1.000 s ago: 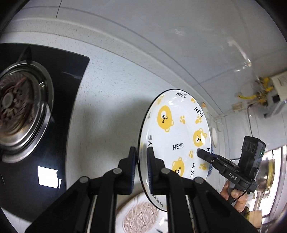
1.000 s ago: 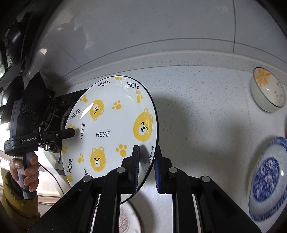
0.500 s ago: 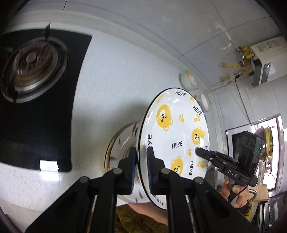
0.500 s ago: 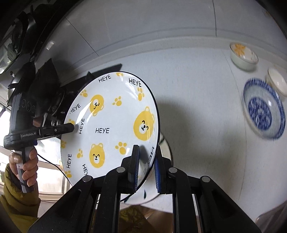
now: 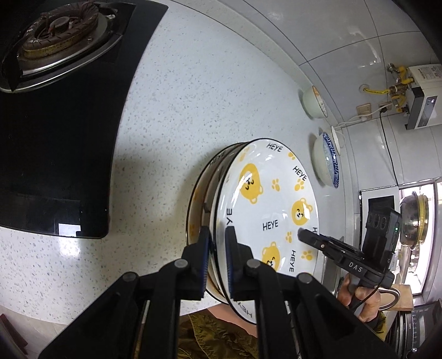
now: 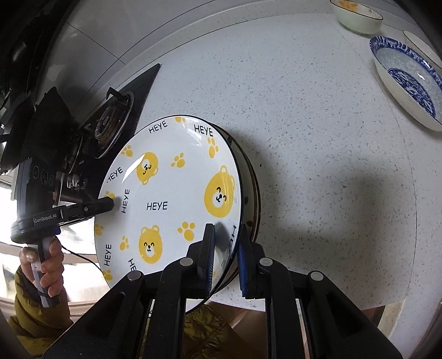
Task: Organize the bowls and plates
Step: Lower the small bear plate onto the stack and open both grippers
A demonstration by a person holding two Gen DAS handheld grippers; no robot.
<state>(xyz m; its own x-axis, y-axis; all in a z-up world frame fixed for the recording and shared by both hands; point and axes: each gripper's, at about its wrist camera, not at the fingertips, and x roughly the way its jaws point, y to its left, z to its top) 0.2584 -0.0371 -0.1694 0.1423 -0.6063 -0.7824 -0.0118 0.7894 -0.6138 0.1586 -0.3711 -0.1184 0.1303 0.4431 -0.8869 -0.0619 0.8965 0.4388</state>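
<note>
Left wrist view: left gripper has its jaws clamped on the near rim of the bear plate — white, yellow bears, "HEYE" print. The plate is tilted, sitting just over a second plate with the same dark rim that lies on the speckled surface. Right gripper pinches the plate's opposite rim, a hand on its handle. Gas stove is well beyond the bear plate, toward the top left; pale bowl and blue-patterned bowl sit past its far right edge, by the tiled wall. Right wrist view: right gripper jaws closed on the bear plate rim, lower plate's edge peeking out behind it. Left gripper grips the far rim, hand in an olive sleeve below. Stove burner just beyond the bear plate's top left; blue-patterned bowl and pale bowl well apart — top right.
</note>
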